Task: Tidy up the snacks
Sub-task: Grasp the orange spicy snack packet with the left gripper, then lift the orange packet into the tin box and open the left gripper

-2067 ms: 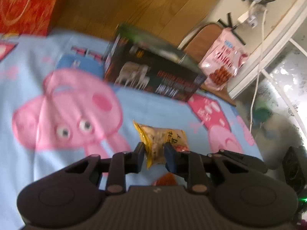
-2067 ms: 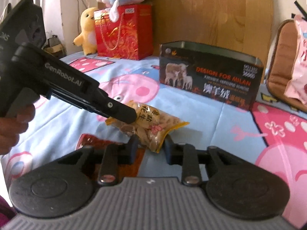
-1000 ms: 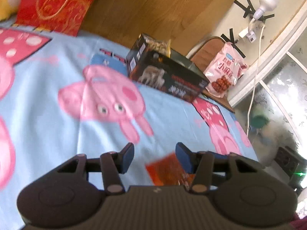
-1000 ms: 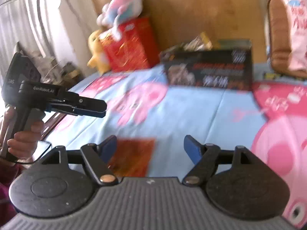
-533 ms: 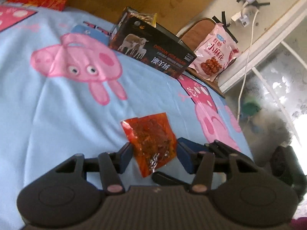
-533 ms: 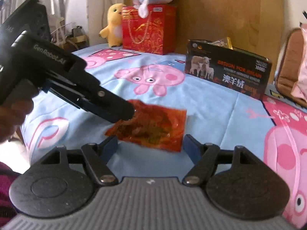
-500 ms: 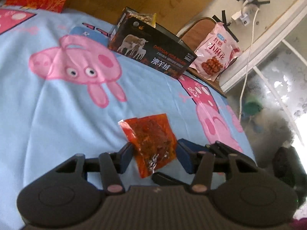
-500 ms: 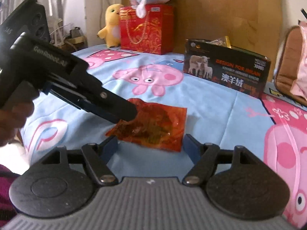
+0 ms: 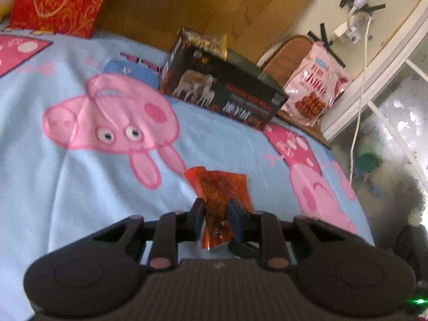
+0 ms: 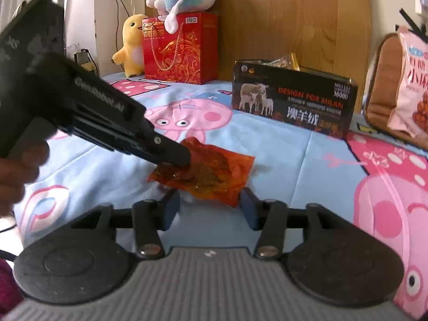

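My left gripper [image 9: 216, 215] is shut on a red-orange snack packet [image 9: 218, 187], which bends up off the blue Peppa Pig bedsheet. In the right wrist view the same packet [image 10: 211, 169] hangs from the left gripper's tip [image 10: 174, 157], just in front of my right gripper [image 10: 210, 208], which is open and empty below the packet's near edge. A black open box [image 10: 291, 104] stands further back with a yellow snack bag [image 10: 286, 62] sticking out of its top. The box also shows in the left wrist view [image 9: 222, 93].
A red gift bag [image 10: 179, 48] with plush toys stands at the back left against the wooden headboard. A pink snack bag [image 10: 412, 91] leans on a brown chair cushion [image 10: 382, 85] at the right. A white cable [image 9: 358, 85] hangs by the window.
The left gripper has closed on the red packet and lifted its near end off the sheet. The right gripper stays open close behind it.
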Demonstrator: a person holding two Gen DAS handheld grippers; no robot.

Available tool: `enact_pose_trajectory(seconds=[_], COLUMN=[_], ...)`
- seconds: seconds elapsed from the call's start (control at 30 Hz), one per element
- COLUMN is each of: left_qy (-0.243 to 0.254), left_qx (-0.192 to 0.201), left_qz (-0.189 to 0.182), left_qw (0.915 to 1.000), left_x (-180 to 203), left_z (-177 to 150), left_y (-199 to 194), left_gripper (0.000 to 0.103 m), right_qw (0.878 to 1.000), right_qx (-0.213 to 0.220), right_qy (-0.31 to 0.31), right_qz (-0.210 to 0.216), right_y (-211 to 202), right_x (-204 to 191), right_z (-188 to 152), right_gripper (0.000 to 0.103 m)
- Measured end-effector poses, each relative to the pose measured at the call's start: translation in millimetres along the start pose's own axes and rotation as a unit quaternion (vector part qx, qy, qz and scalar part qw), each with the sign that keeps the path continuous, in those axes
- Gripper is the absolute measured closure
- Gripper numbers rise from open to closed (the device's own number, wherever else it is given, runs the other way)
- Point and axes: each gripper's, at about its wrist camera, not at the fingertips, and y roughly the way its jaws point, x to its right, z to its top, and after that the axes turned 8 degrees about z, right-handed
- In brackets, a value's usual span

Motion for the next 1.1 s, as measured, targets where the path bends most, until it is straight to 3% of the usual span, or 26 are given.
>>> enact_pose_trajectory(seconds=[0.13,0.17,0.27,0.37,0.67,0.83,0.93,0.97,1.03,1.07,1.1], left_qy=[0.004,0.007,0.010,0.020,0.025,0.018,0.003,0.000,-0.006,-0.006,-0.003], left_qx=[0.021,0.027,0.034,0.045,0.037,0.023,0.014,0.013,0.012,0.015,0.022], left_qz=[-0.009,-0.008,-0.015,-0.021,-0.047,-0.037,-0.034,-0.038,-0.044,-0.047,-0.054], left_qw=[0.9997,0.9996,0.9993,0.9986,0.9979,0.9989,0.9993,0.9992,0.9989,0.9987,0.9983], left_x=[1.8,2.8,3.6,7.9,14.7,11.5,6.3,4.2,2.0,2.2,3.9], left_z=[14.2,18.7,31.9,41.8,56.9,62.9,63.7,64.9,66.9,68.2,70.8], left_y=[-9.5,-10.3,-10.0,-8.6,12.6,27.4,35.9,36.3,36.1,34.1,30.0], left_gripper=[0.088,0.088,0.088,0.088,0.088,0.088,0.088,0.088,0.089,0.089,0.089], right_qw=[1.000,1.000,0.999,0.999,0.998,0.999,0.999,0.999,0.999,0.999,0.998], right_qx=[0.008,0.013,0.032,0.033,0.039,0.026,-0.002,-0.005,-0.010,-0.003,0.006], right_qy=[0.023,0.022,0.012,0.014,0.001,0.013,0.006,0.002,-0.008,-0.012,-0.019], right_qz=[0.010,0.008,-0.012,-0.019,-0.044,-0.041,-0.043,-0.045,-0.046,-0.053,-0.062], right_y=[5.1,5.7,6.7,11.9,16.2,27.1,40.6,43.5,48.6,48.1,45.1], right_x=[4.9,4.4,3.7,9.4,13.5,24.3,24.3,23.3,21.6,20.4,18.6], right_z=[7.6,9.8,15.1,20.8,27.8,31.8,32.0,32.4,34.2,35.1,35.6], right_gripper=[0.060,0.067,0.070,0.082,0.084,0.084,0.079,0.072,0.074,0.085,0.087])
